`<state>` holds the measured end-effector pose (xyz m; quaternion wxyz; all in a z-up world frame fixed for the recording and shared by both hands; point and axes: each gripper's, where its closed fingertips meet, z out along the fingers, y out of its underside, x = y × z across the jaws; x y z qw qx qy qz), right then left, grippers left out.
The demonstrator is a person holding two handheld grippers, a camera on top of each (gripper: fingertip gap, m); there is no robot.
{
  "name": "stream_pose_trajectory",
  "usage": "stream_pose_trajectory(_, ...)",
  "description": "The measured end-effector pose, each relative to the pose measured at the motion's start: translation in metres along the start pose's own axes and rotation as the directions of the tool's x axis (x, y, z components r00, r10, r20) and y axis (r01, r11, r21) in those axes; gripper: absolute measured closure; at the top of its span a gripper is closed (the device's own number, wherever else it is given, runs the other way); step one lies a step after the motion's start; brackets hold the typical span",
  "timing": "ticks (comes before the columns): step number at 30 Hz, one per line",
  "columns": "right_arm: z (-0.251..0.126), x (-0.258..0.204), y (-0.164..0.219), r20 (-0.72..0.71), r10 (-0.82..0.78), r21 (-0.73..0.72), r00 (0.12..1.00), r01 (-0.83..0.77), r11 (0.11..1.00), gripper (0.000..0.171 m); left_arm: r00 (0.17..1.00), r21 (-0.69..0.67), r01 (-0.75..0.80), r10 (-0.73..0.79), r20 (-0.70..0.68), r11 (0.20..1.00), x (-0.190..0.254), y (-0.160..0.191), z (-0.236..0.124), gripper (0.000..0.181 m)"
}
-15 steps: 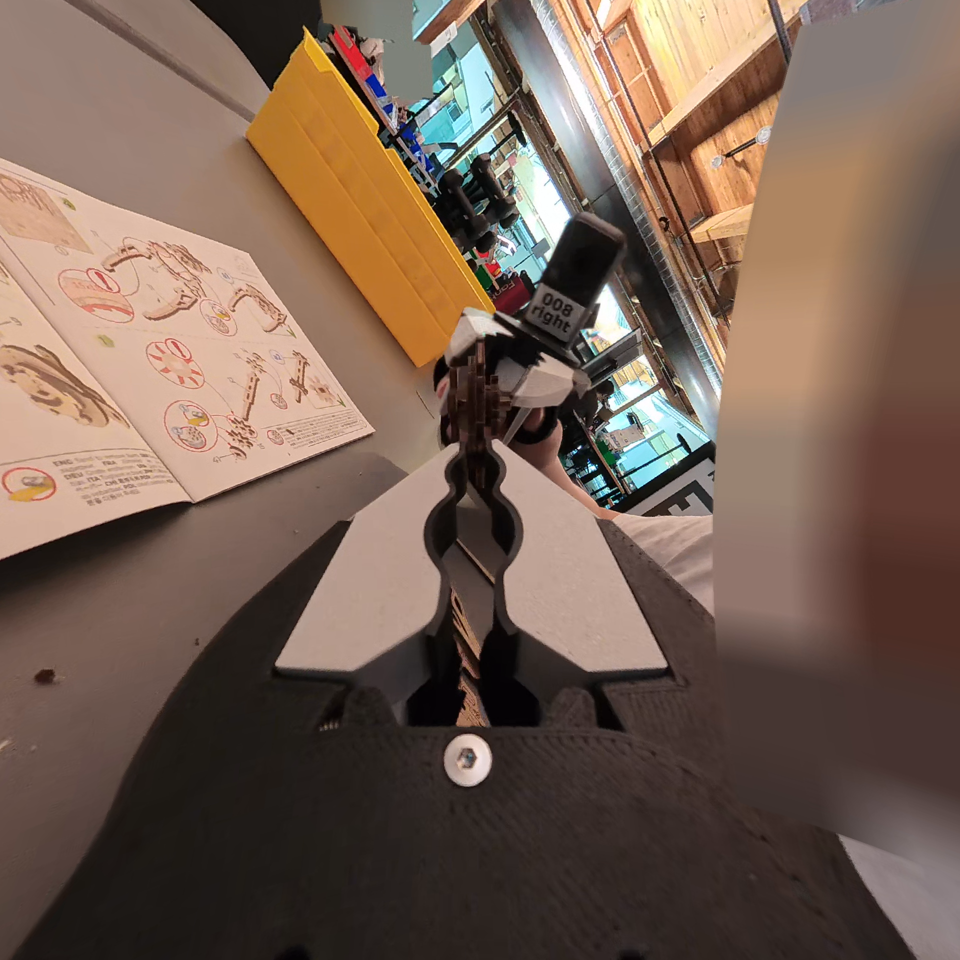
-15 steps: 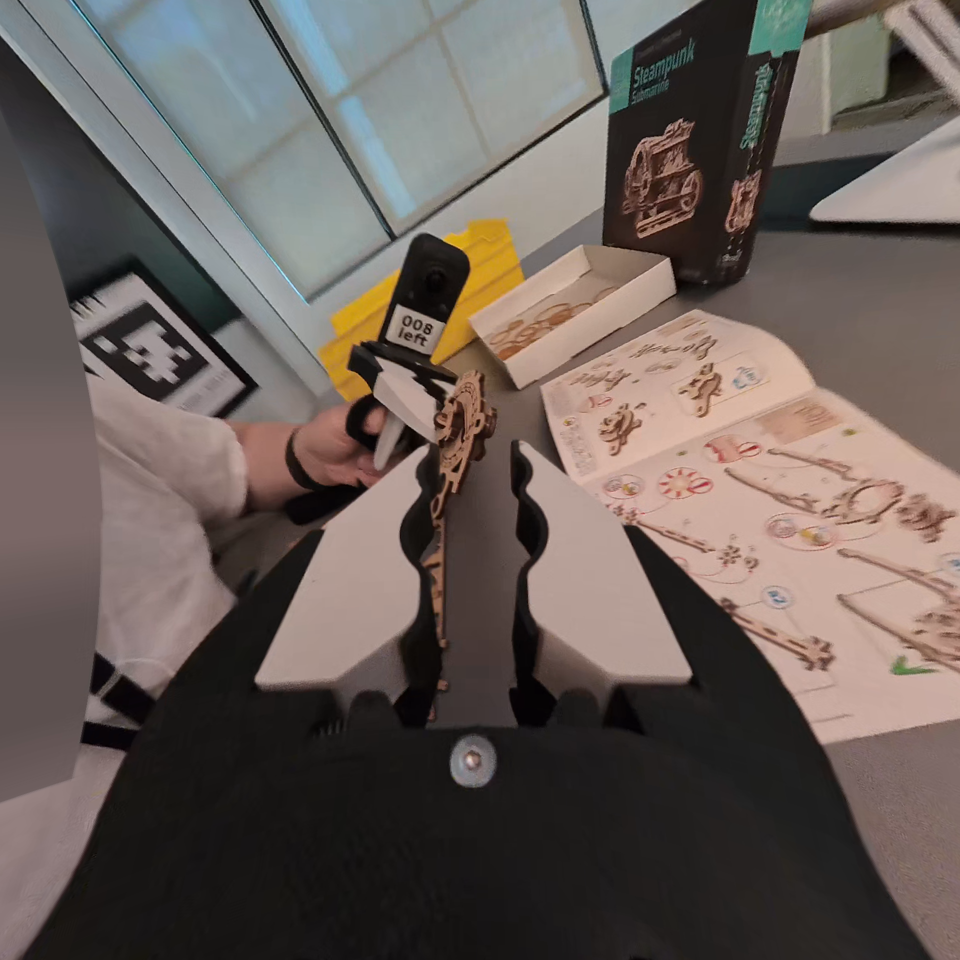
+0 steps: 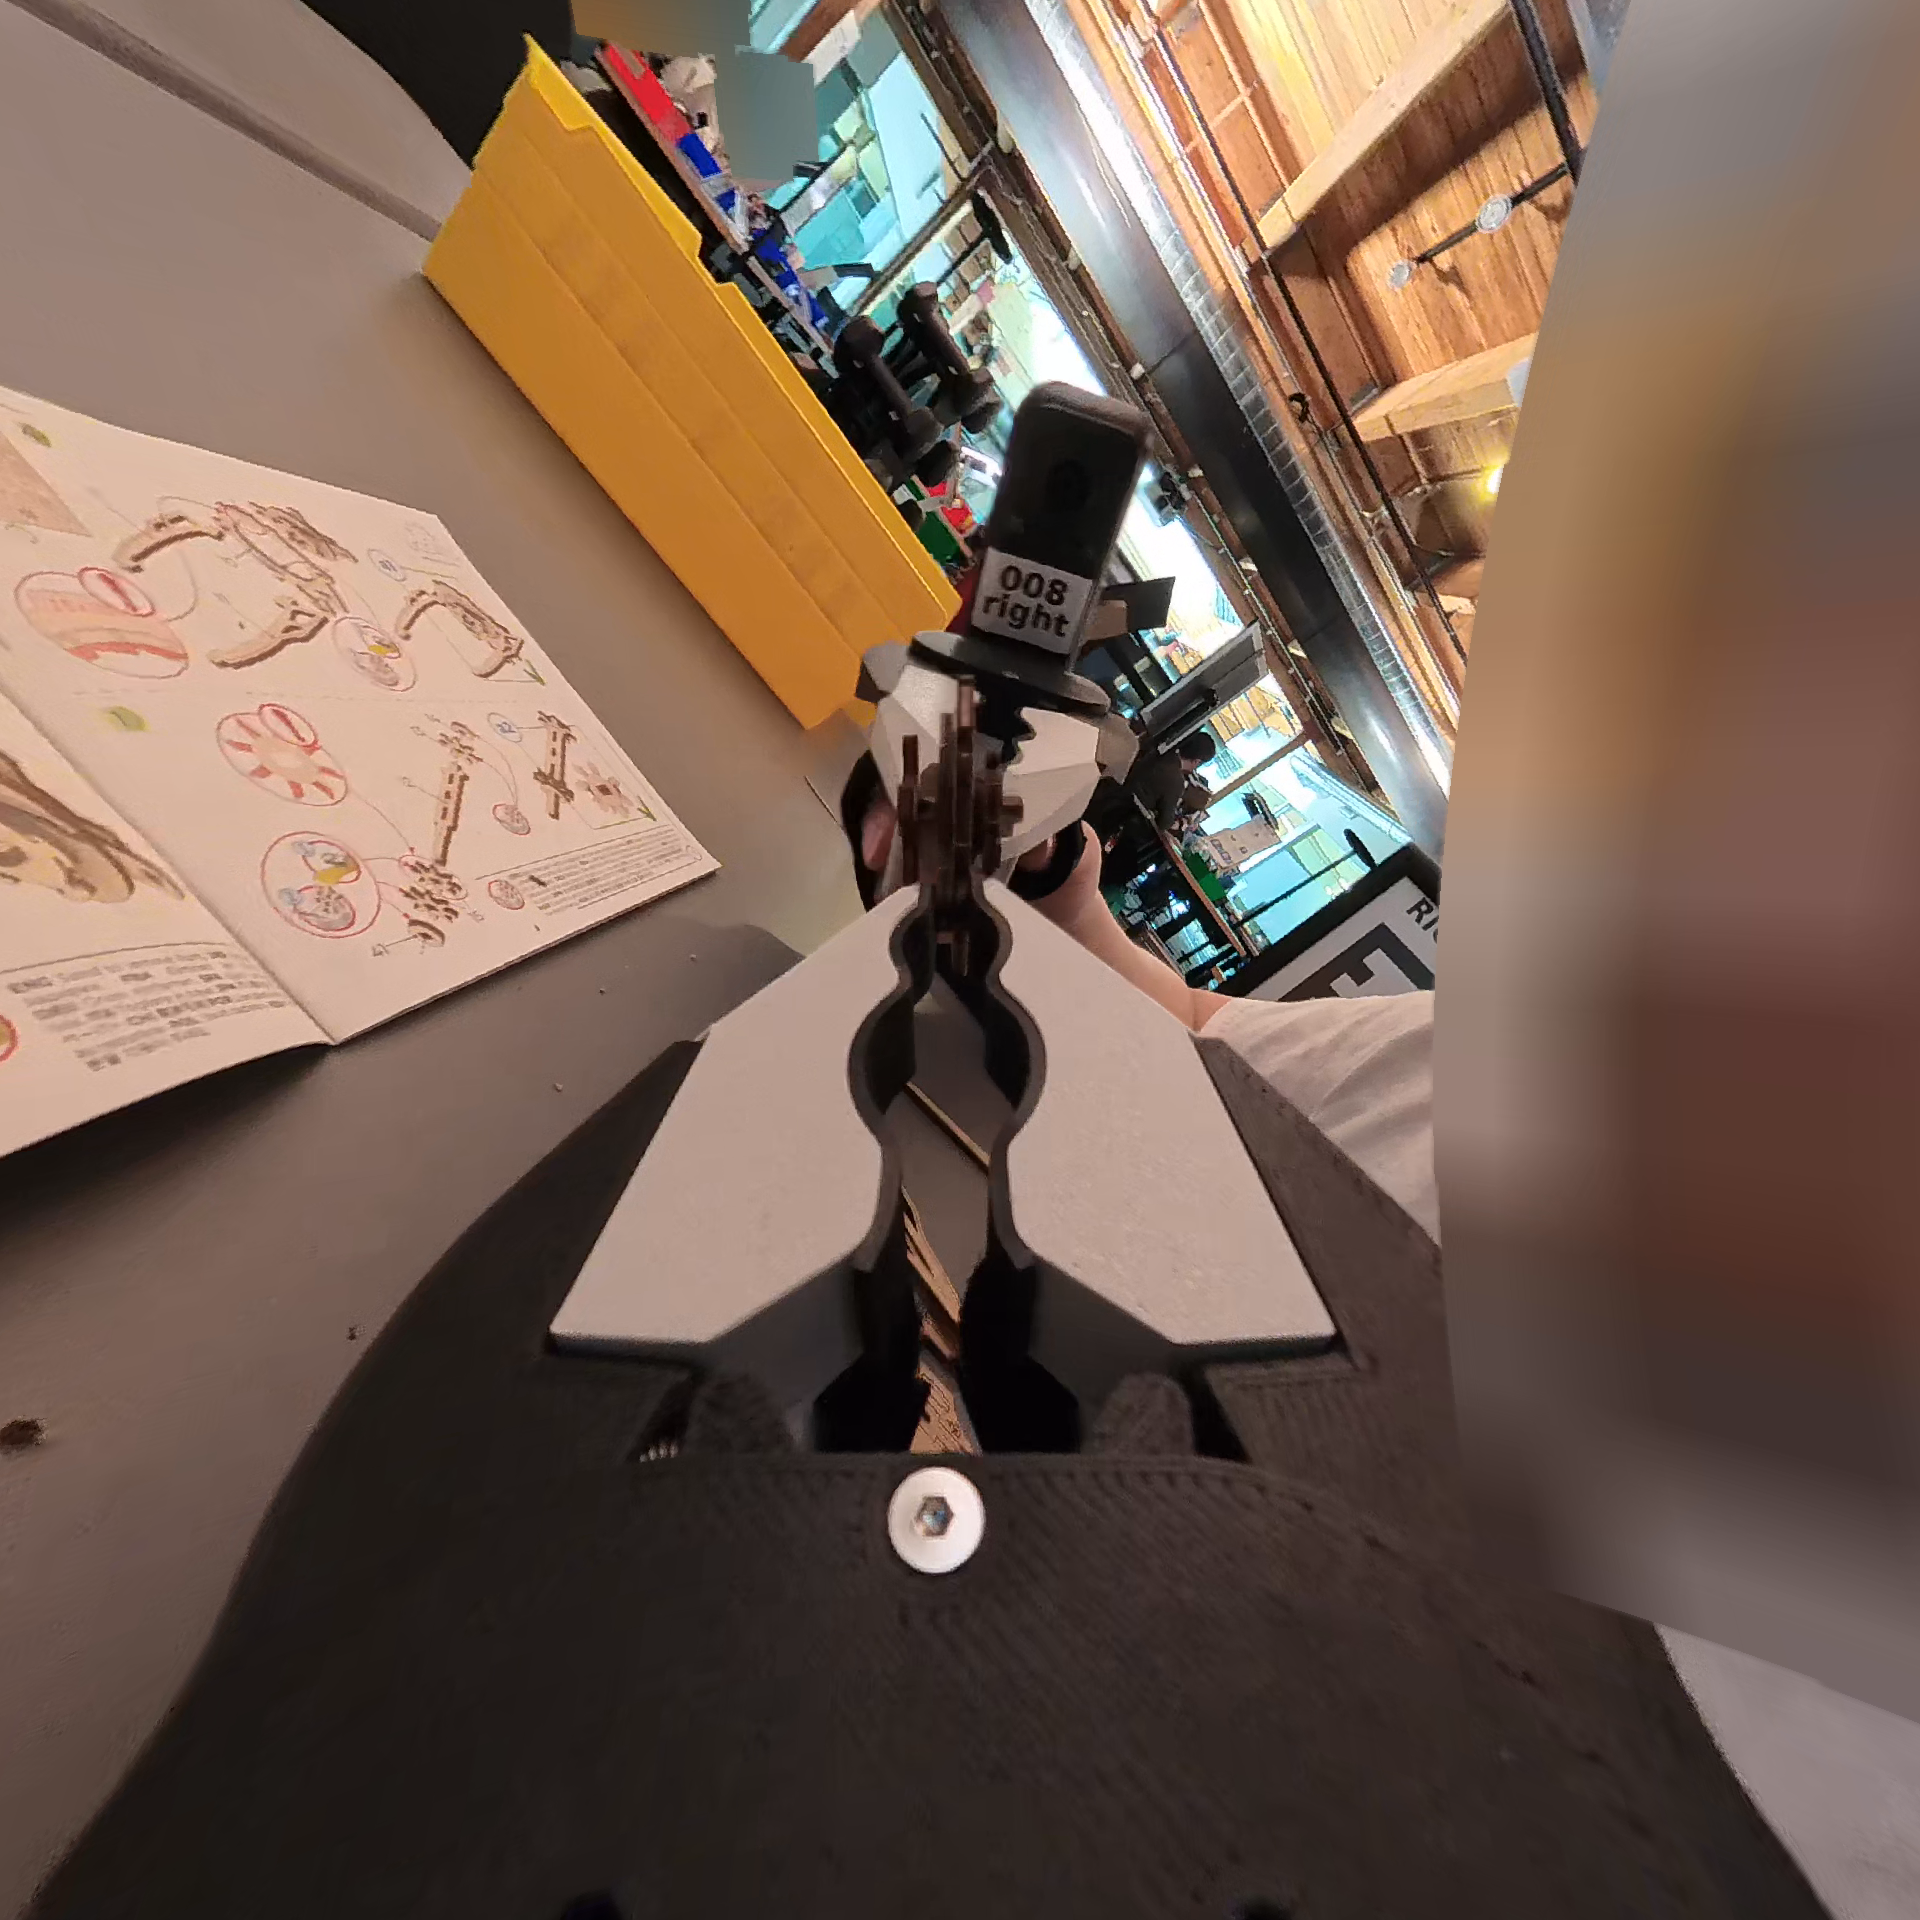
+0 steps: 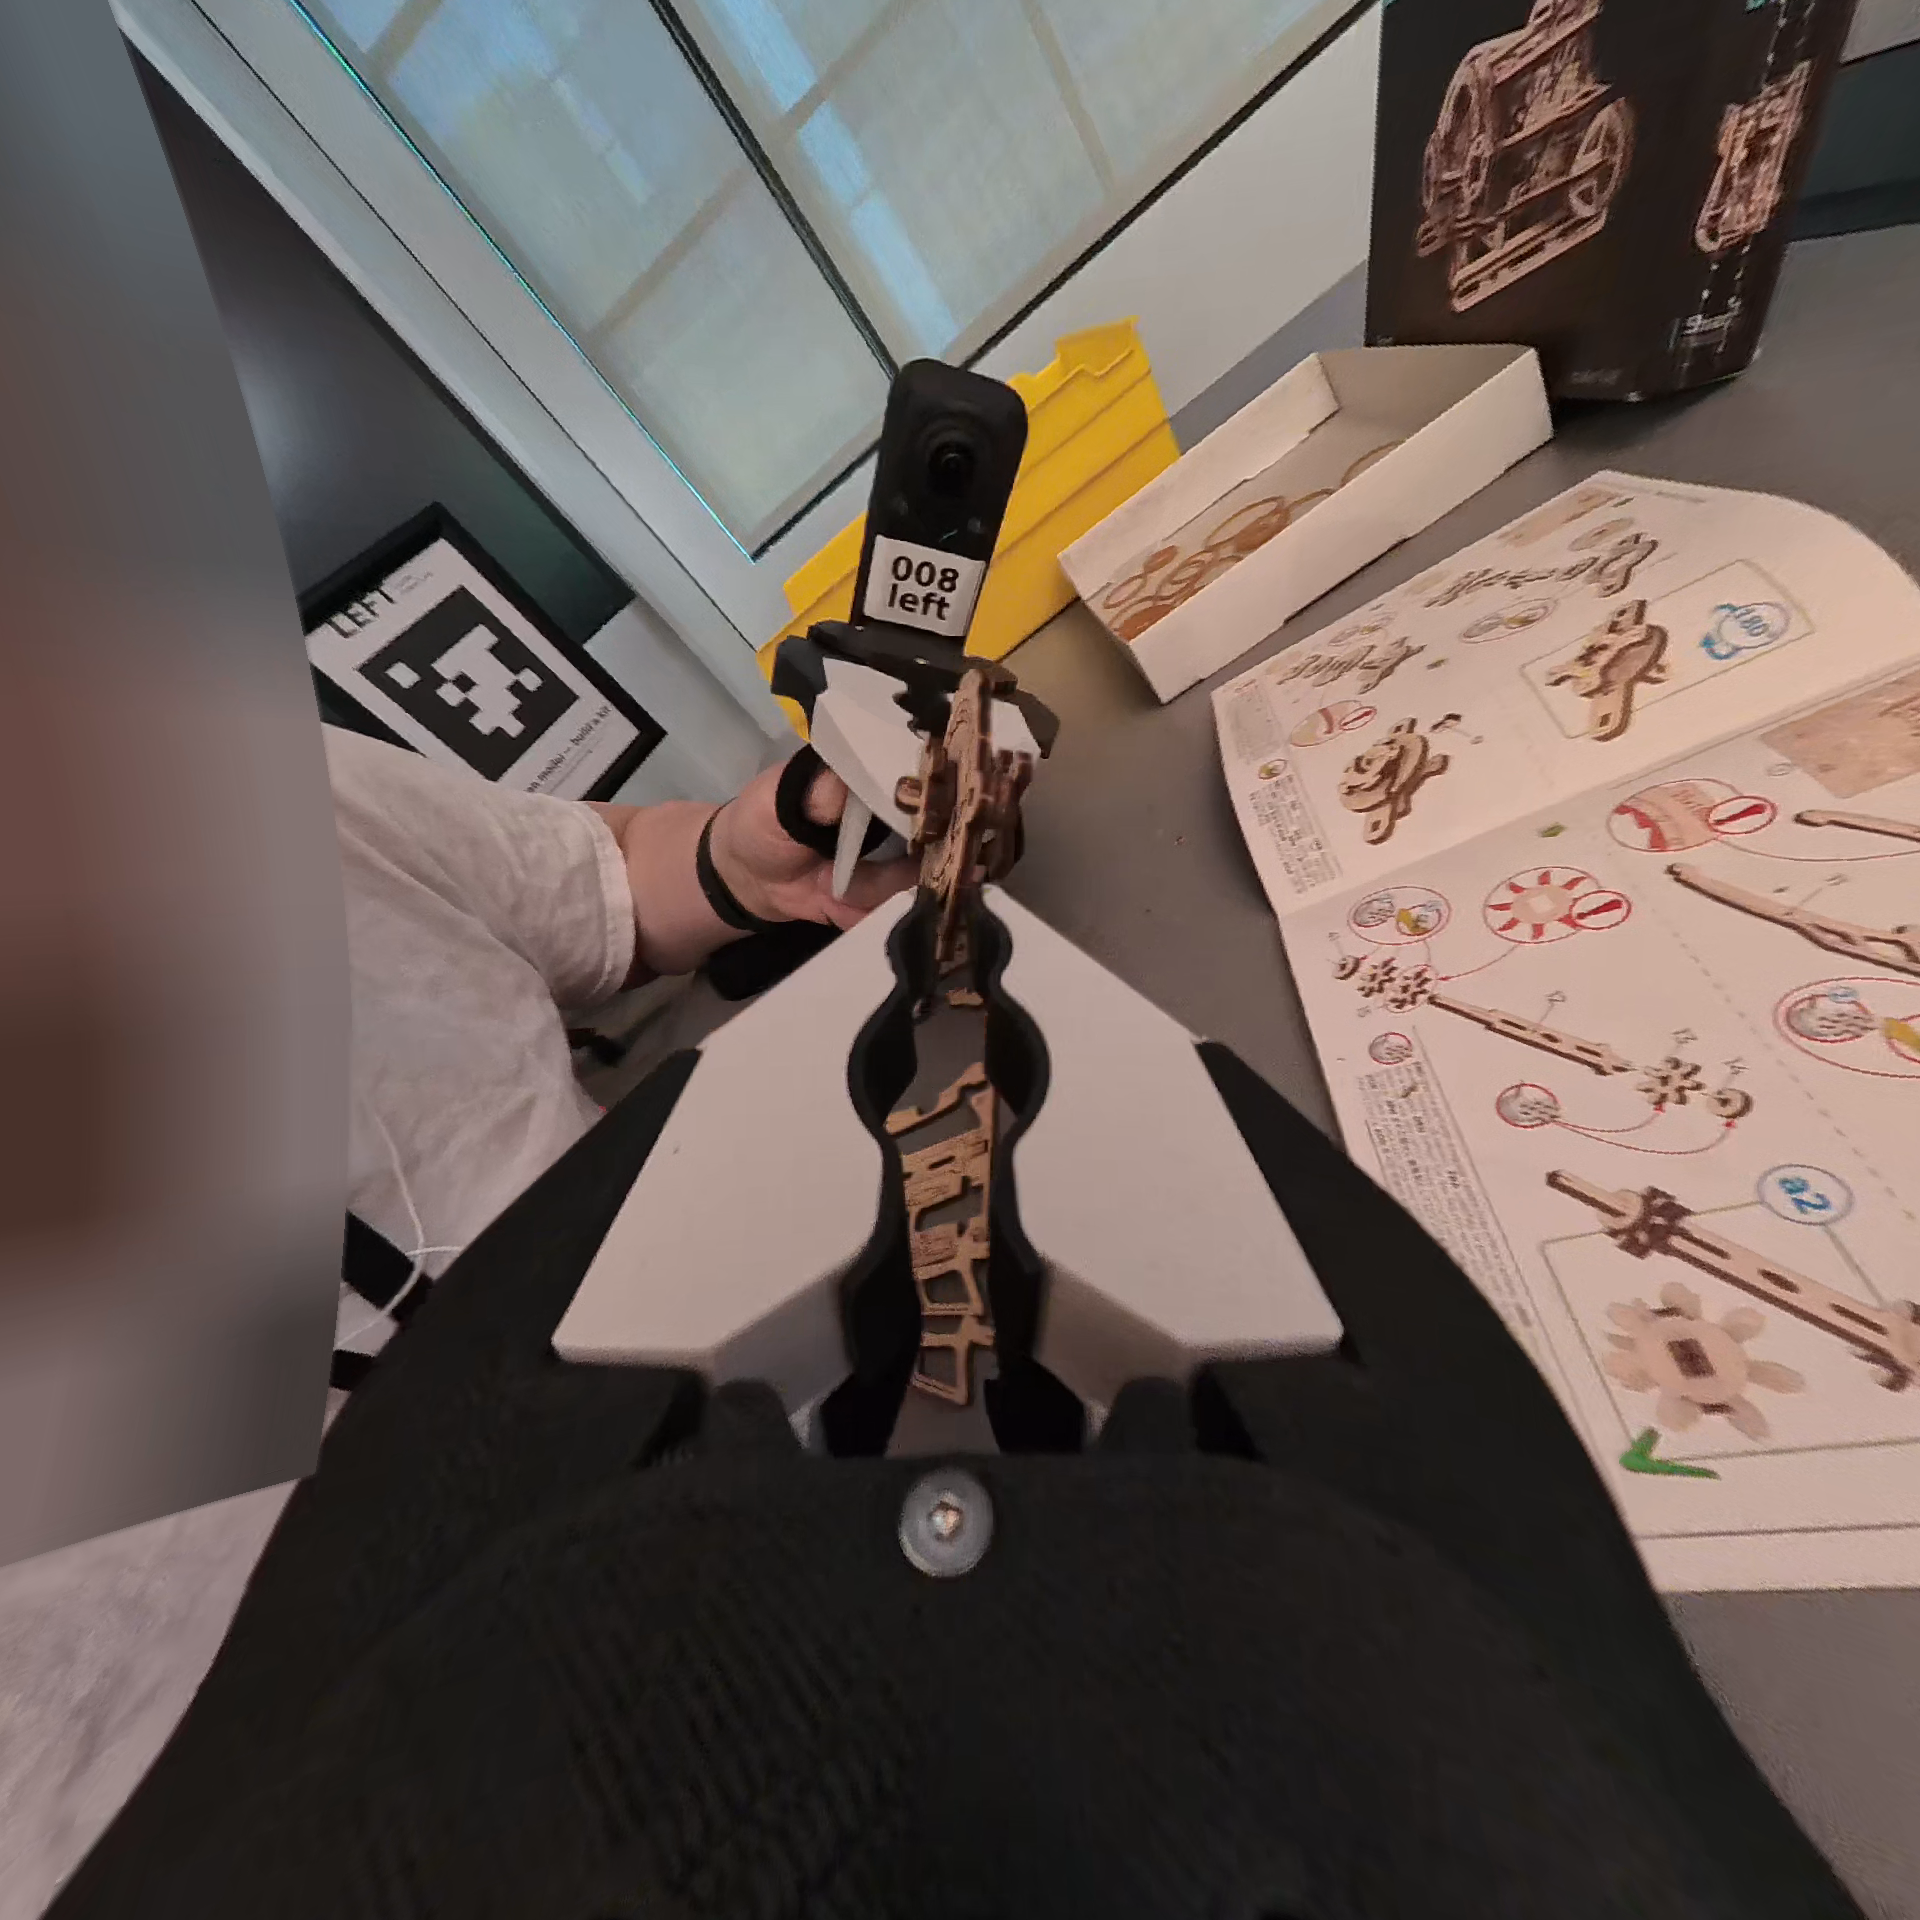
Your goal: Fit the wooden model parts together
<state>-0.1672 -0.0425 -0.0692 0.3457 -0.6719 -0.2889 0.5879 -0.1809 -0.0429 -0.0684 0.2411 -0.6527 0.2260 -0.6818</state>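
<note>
Right gripper has closed its fingers onto the wooden strip since before.
Left gripper pinches the wooden gear piece tightly, opposite it.

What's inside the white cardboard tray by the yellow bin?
In the right wrist view, the white cardboard tray holds thin wooden ring-shaped parts lying flat. The near wall hides the part of the floor closest to the camera, so anything there cannot be seen.

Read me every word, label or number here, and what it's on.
I won't quote writing; these bear it:
White sticker on the camera of the left gripper: legible.
White sticker on the camera of the right gripper: legible.
Dark box: blurred print.
Instruction booklet: mostly too small.
Framed marker sign: partly legible.
</note>
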Motion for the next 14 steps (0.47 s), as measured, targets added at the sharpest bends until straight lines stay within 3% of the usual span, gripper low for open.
stream_pose_trajectory(6,-0.004,0.005,-0.003,0.025,0.107,0.027,0.994,-0.108,0.994,0.171,0.993,0.010,-0.106,0.106,0.056,0.994,-0.003,-0.007,-0.004,0.170)
stream_pose_trajectory(9,-0.009,0.007,-0.008,0.056,0.174,0.065,0.983,-0.177,0.982,0.171,0.949,-0.046,-0.277,0.280,0.146,0.960,-0.009,-0.011,-0.010,0.164)
stream_pose_trajectory(11,-0.011,0.007,-0.011,0.085,0.222,0.080,0.971,-0.229,0.970,0.171,0.868,-0.112,-0.430,0.445,0.219,0.896,-0.013,-0.013,-0.013,0.158)
stream_pose_trajectory(14,-0.011,0.006,-0.011,0.130,0.287,0.086,0.949,-0.299,0.950,0.171,0.643,-0.262,-0.645,0.696,0.320,0.717,-0.021,-0.015,-0.017,0.157)
